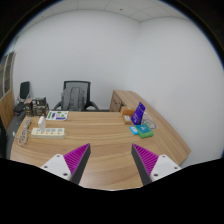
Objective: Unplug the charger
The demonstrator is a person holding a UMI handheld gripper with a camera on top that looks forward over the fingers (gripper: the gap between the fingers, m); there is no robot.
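No charger is discernible on the smooth wooden surface (95, 135); the purple-padded gripper (110, 160) hovers open.

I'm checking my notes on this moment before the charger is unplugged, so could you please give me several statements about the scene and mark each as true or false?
1. The gripper has its fingers apart with nothing held between them. True.
2. An office chair stands behind the wooden desk. True.
3. The purple box is clamped between the fingers. False: it stands on the desk well beyond them, toward the far right side.
4. The desk is bare. False: it holds a white tray, the purple box and other small items.
5. The fingers bear magenta pads. True.
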